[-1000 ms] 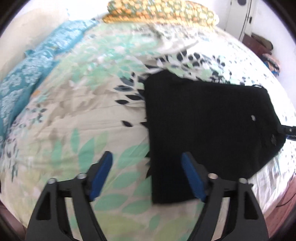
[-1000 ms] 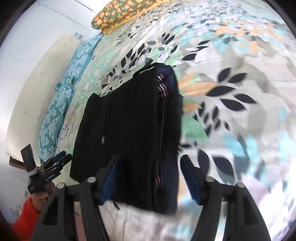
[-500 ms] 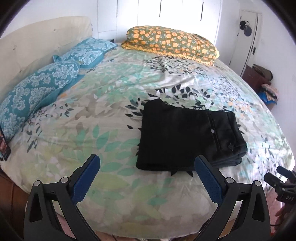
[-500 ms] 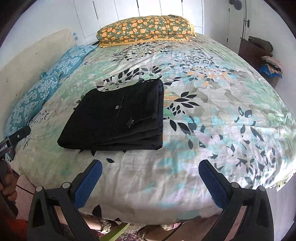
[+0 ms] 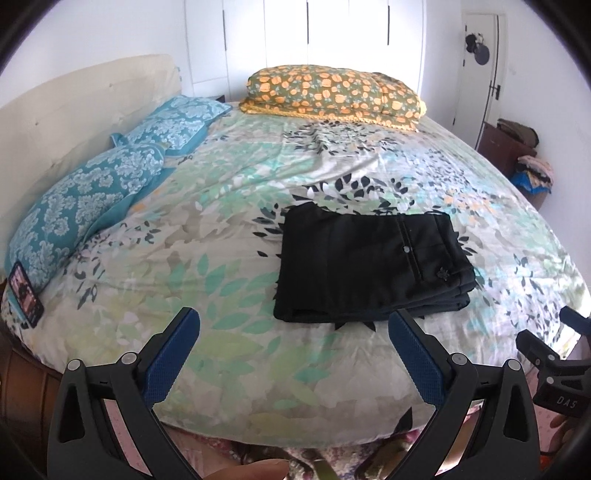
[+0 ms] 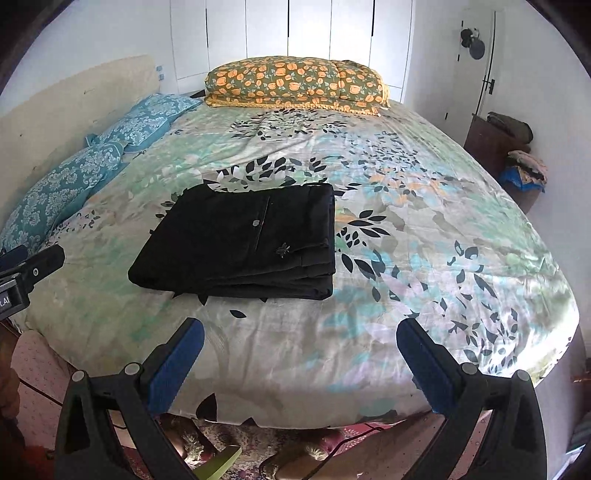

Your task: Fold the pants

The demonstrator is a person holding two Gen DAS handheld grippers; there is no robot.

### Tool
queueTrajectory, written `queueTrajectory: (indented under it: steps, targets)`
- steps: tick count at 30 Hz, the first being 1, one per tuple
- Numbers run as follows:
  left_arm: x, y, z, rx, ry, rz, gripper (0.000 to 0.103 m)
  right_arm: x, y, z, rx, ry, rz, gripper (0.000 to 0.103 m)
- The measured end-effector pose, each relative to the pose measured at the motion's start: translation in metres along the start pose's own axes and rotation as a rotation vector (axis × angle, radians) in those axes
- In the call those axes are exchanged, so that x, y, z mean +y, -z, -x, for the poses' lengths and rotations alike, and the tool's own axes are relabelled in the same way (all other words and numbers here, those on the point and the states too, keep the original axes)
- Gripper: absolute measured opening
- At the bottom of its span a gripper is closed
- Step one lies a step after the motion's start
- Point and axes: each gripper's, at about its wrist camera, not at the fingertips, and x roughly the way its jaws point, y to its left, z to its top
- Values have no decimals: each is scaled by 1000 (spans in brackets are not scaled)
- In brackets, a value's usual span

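Both wrist cameras are looking down at a slant from off the near edge of the bed [image 5: 258, 236], facing the far wall. The left one is sitting left of the right one. Both are sharing the folded pants [image 5: 369, 258] [image 6: 240, 240] and pillows [image 6: 295, 83].

A home bedroom; bed [image 5: 258, 387] with floral sheet, pillows [image 5: 332, 92], white wardrobe doors [image 6: 295, 29]

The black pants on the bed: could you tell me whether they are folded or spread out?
Folded. The pants lie as a compact rectangle on the bed, with stacked layers showing along the near edge.
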Motion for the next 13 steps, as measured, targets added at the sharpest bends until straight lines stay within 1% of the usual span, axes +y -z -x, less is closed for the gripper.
queueTrajectory:
  steps: [3, 9, 13]
  targets:
    - [-2, 3, 6, -1, 16, -3, 102, 0, 2, 7, -9, 12, -7, 103]
    - [-2, 7, 11, 6, 45, 4, 102, 3, 5, 14, -21, 5, -2, 103]
    - [0, 11, 13, 16, 37, 21, 102, 6, 4, 20, -36, -4, 5, 103]
